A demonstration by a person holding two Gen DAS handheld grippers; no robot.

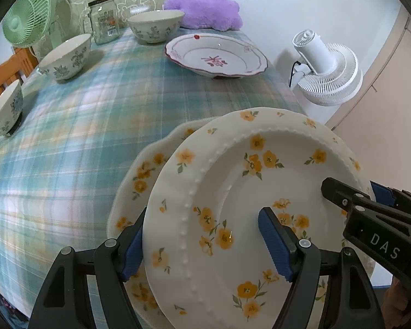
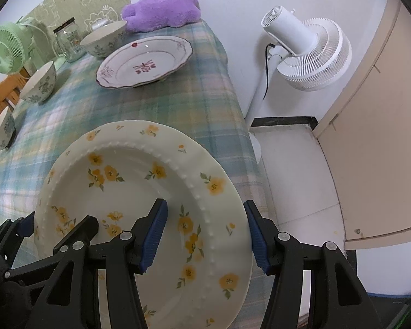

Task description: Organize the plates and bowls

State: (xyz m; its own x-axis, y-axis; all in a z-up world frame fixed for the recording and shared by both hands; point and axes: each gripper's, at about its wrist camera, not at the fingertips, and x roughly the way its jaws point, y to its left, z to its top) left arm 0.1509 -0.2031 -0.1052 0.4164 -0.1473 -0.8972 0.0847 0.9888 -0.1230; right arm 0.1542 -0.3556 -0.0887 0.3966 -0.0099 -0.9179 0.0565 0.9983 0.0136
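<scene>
Upper yellow-flowered plate (image 1: 249, 192): rim clamped by left claw (image 1: 202, 244) and right claw (image 2: 205, 235); to lower level, centred, onto matching plate (image 1: 139, 175) at bench (image 1: 68, 137) near edge.

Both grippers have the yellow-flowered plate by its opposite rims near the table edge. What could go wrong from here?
1. The yellow-flowered plate is tilted and held only at its rims by the left gripper and right gripper; uneven motion could let it slip.
2. It hangs over a matching plate underneath; setting it down off-centre could chip either one.
3. The stack sits by the table edge, above the tiled floor.
</scene>
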